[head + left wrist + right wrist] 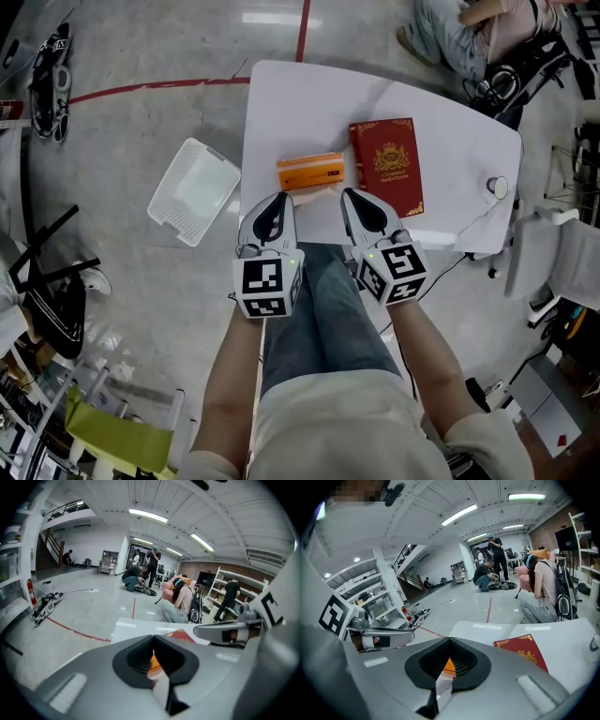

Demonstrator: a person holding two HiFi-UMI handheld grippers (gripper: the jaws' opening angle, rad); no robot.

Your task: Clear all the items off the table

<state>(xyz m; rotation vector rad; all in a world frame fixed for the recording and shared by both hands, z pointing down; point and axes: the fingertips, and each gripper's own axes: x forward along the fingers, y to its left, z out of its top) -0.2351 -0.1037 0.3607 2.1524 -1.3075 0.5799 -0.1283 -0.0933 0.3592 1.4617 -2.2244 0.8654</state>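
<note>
Both claws are pinched shut with nothing in them, the left claw (278,200) and right claw (352,196) side by side over the near edge of the white table (450,112). A white basket (194,190) lies on the floor left of it. On the table, a red book (386,167) lies just right of an orange box (310,172), near the claw tips.

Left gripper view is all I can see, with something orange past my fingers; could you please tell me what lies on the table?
Observer: An orange box lies left of a red book bearing a gold crest.
Operator: Thank you; anything else there?
Observer: A small round white object sits near the right edge of the table.
Operator: Is a container nearby?
Observer: A white basket lies on the floor, left of the table.
</note>
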